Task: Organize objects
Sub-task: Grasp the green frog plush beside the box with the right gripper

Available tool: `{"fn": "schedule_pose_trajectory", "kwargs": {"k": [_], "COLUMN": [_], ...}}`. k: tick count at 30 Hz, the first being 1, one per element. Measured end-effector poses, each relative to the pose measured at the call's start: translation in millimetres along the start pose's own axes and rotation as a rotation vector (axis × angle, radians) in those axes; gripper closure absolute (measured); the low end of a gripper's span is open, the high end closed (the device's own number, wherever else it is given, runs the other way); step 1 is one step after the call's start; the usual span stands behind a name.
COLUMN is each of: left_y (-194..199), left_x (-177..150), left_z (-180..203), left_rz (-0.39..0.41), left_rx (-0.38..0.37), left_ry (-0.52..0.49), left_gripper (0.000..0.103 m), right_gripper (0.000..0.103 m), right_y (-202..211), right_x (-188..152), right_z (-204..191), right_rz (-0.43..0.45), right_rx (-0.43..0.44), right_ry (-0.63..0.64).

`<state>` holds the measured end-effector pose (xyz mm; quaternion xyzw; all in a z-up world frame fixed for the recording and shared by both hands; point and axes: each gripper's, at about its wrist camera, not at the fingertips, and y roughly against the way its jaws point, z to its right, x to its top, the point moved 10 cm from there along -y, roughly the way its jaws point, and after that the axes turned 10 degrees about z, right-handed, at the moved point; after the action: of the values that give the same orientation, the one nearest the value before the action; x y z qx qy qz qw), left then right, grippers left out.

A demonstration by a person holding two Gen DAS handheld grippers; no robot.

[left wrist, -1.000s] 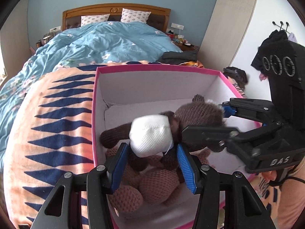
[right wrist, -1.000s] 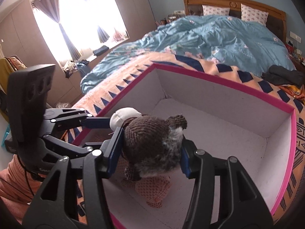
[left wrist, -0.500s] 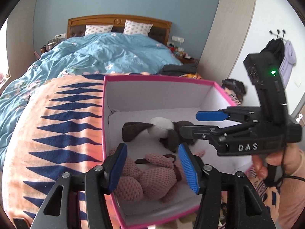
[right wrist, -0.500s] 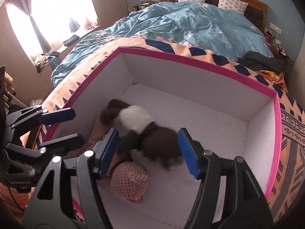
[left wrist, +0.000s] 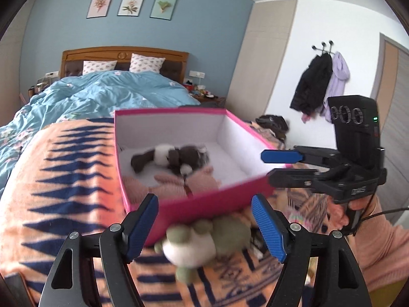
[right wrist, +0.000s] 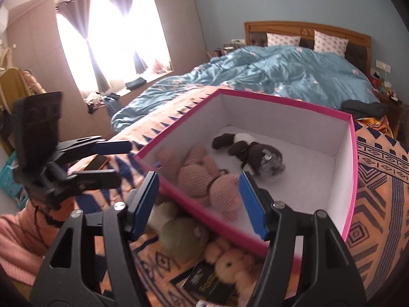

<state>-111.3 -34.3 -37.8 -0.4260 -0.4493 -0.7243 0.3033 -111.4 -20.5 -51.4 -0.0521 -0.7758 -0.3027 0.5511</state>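
Note:
A pink box (left wrist: 204, 206) with white inside walls (right wrist: 342, 179) stands on the patterned blanket. In it lie a dark brown and white plush (left wrist: 171, 157) (right wrist: 251, 152) and a pink knitted plush (left wrist: 189, 183) (right wrist: 204, 176). A green and white plush (left wrist: 202, 243) (right wrist: 182, 235) lies on the blanket against the box's near wall. A tan fluffy plush (right wrist: 230, 261) lies beside it. My left gripper (left wrist: 204, 226) is open and empty above the green plush. My right gripper (right wrist: 199, 202) is open and empty over the box's near rim.
The box sits on an orange and navy blanket (left wrist: 64, 179) at the foot of a bed with a blue duvet (right wrist: 268, 69). A dark card or booklet (right wrist: 207, 278) lies by the tan plush. Coats hang on the right wall (left wrist: 319, 81).
Both grippers opened and let the brown and white plush drop into the box. Both pulled back and up from the box, so the plushes outside it came into view.

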Motion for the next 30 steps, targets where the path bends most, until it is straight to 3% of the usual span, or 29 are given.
{"fn": "schedule_pose_trajectory", "kwargs": {"k": [3, 12, 16, 20, 30], "left_y": [1, -22, -29, -39, -22], "left_x": [-20, -68, -75, -85, -83], "left_z": [0, -28, -25, -24, -10], "left_rz": [-0.030, -0.151, -0.176, -0.218, -0.191], "left_rx": [-0.004, 0.056, 0.036, 0.031, 0.025], "left_ry": [0.017, 0.128, 0.135, 0.145, 0.139], "left_gripper": [0.026, 0.027, 0.030, 0.044, 0.044], "right_gripper": [0.037, 0.037, 0.037, 0.044, 0.048], "right_y": [4, -43, -49, -54, -39], "right_x": [-24, -84, -95, -99, -92], "right_z": [-16, -10, -6, -2, -14], "right_rz": [-0.016, -0.153, -0.166, -0.168, -0.140], "right_rx": [0.030, -0.040, -0.066, -0.095, -0.091], "right_ry": [-0.006, -0.078, -0.085, -0.082, -0.052]}}
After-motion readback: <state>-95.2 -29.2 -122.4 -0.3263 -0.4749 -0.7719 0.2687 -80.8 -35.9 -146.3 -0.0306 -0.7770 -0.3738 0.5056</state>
